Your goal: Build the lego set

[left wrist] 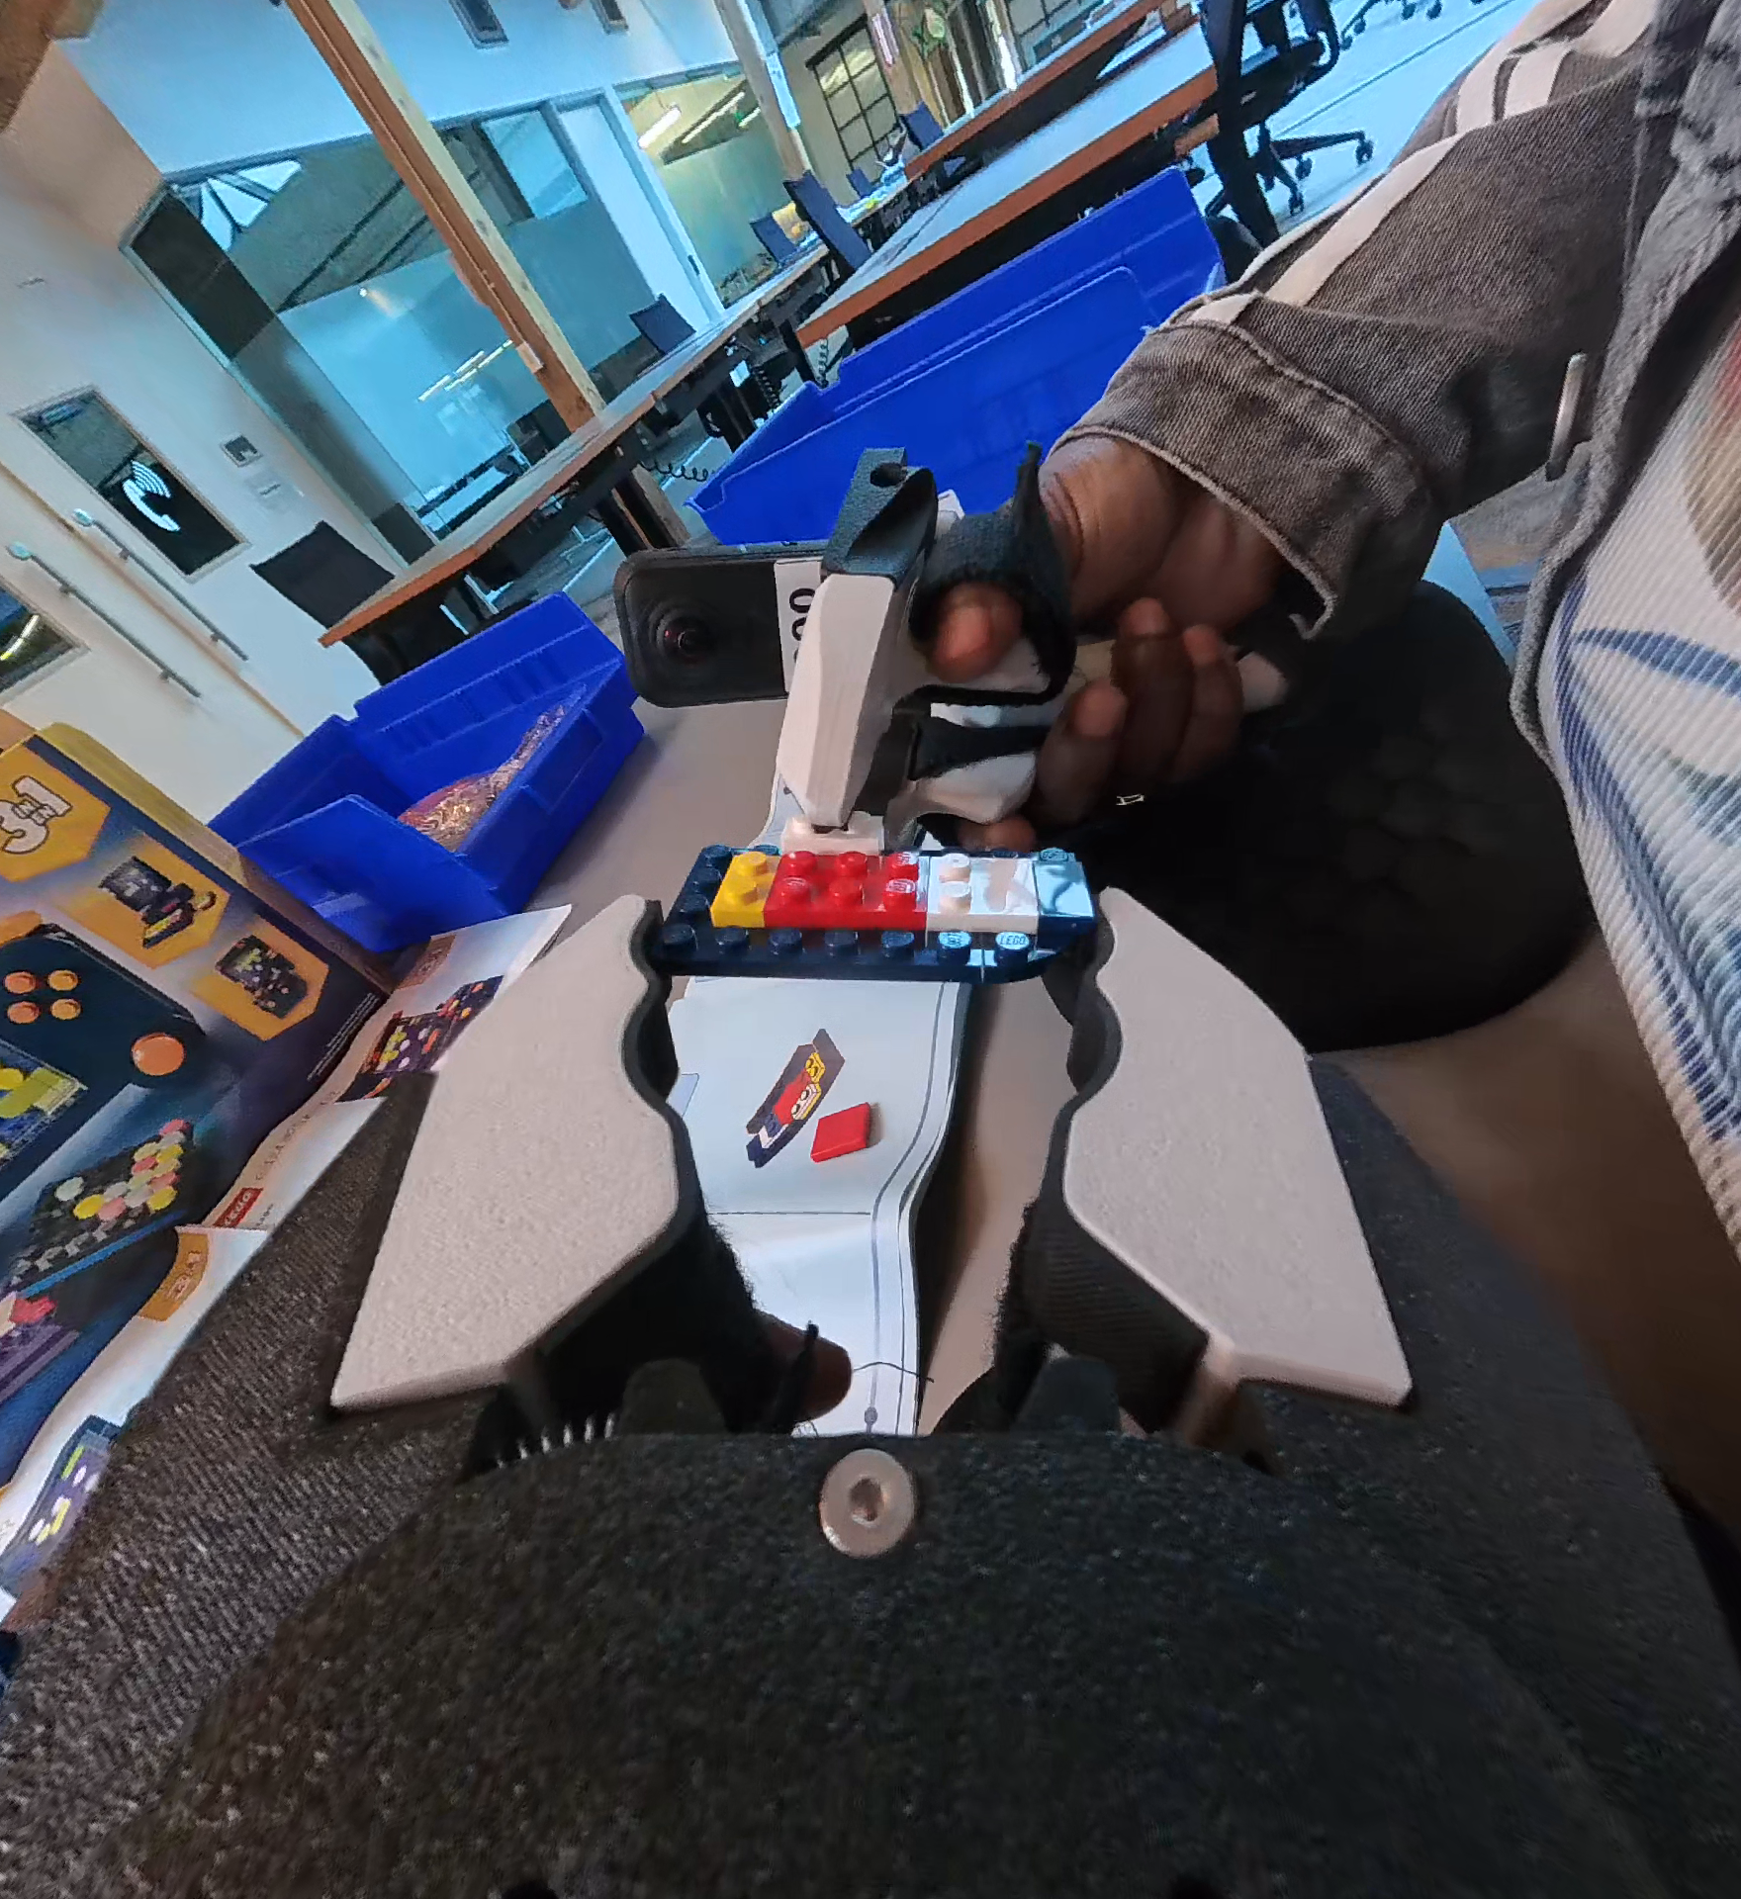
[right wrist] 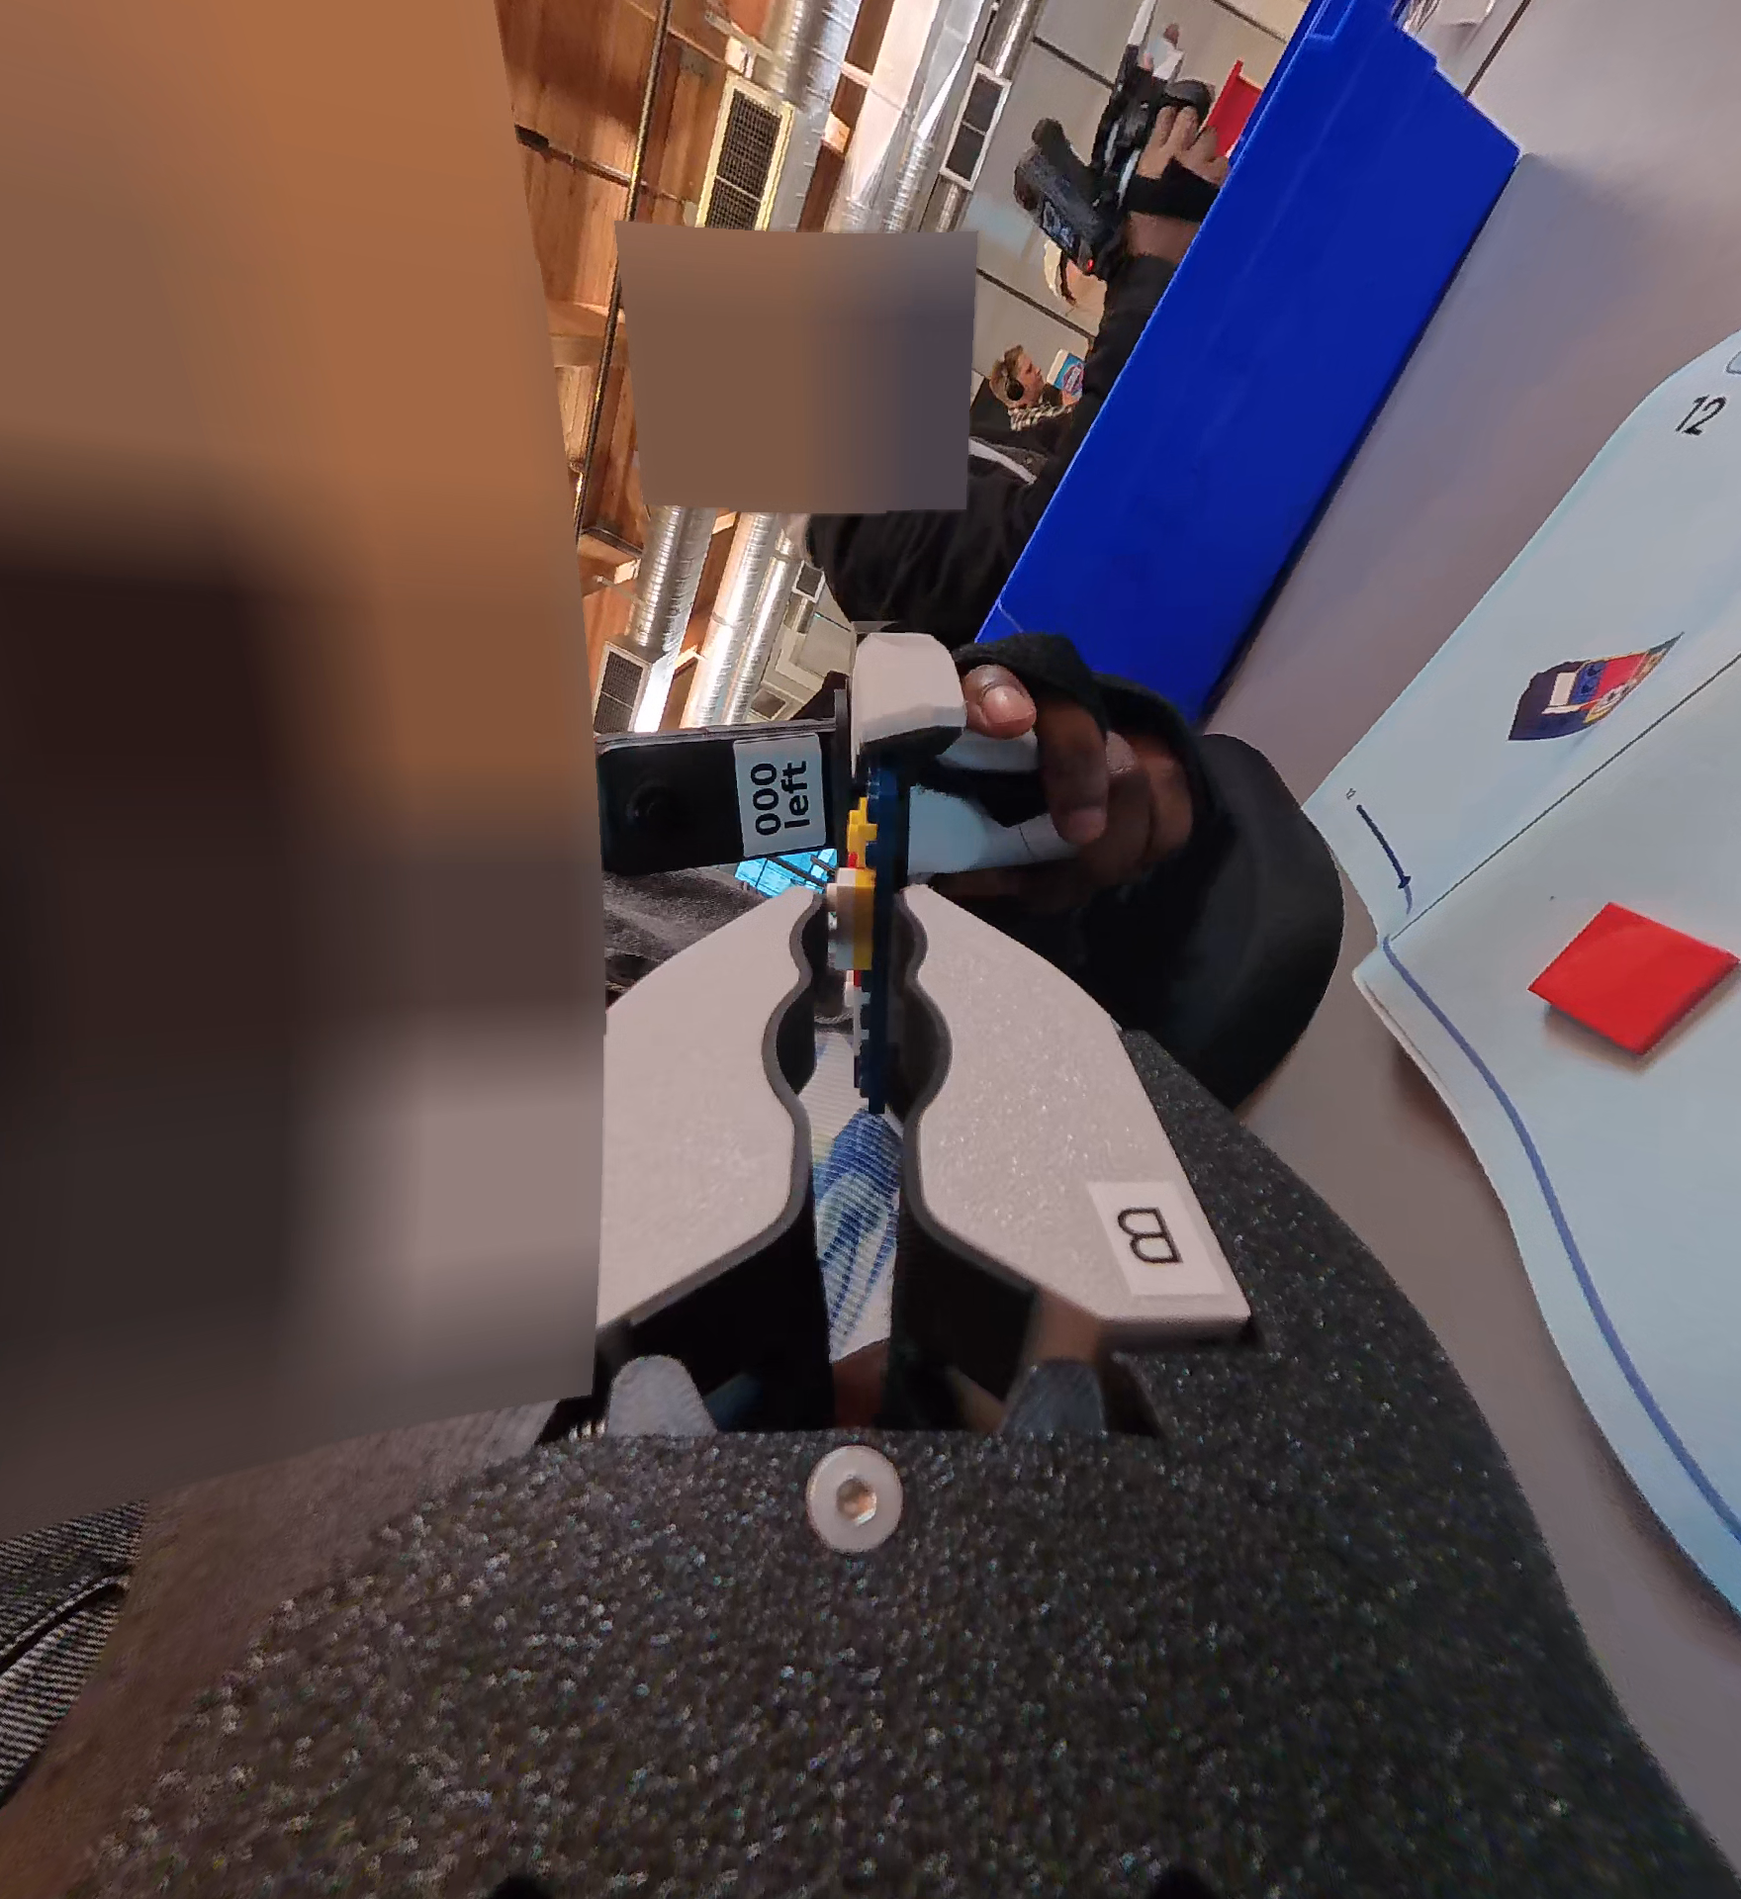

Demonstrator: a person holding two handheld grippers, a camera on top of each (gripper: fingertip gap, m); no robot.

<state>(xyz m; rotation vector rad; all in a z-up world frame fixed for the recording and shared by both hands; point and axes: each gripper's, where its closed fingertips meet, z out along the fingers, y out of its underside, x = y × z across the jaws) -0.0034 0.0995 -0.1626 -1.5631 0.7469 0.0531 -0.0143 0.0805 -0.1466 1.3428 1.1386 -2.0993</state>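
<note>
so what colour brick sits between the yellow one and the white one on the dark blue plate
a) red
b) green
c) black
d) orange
a: in the left wrist view a red brick fills the gap between the yellow brick and the white brick on the dark blue plate.

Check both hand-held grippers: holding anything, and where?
Left clamps the dark blue brick plate by its two short ends. Right pinches that plate's faces, stud side to underside.
</note>
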